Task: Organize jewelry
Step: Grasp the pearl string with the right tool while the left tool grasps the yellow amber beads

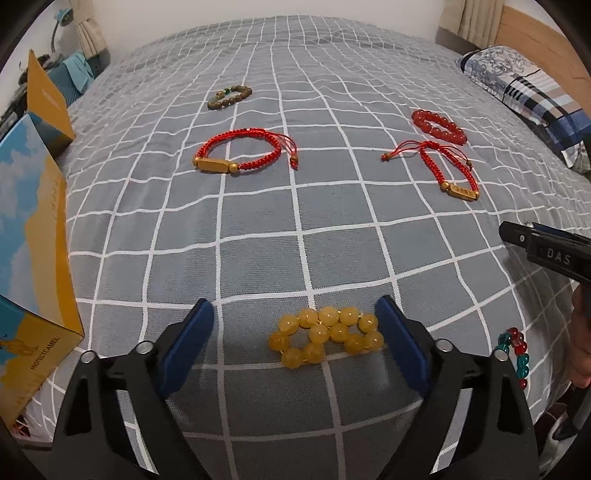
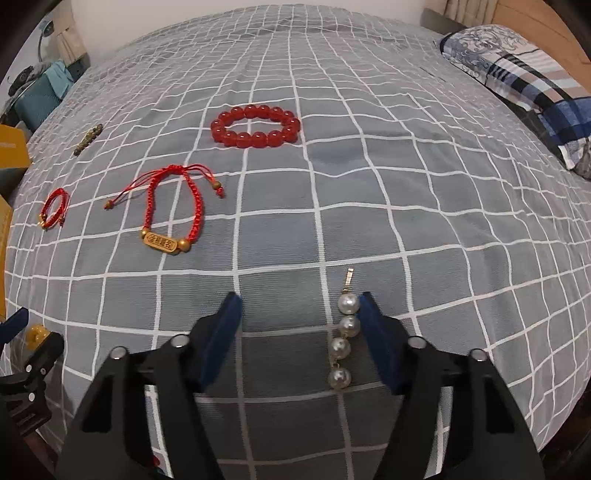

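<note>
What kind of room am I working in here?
Most likely a bedroom: the jewelry lies on a bed's grey checked cover, with a patterned pillow against a wooden headboard.

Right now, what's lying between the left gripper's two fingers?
The yellow bead bracelet lies bunched on the checked bedspread between the left gripper fingers, nearer the right-hand finger. The pads are not pressing it. Left wrist view shows this.

Left hand-held gripper (image 1: 295, 332) and right hand-held gripper (image 2: 297, 325) both point steeply down, jaws apart.
</note>
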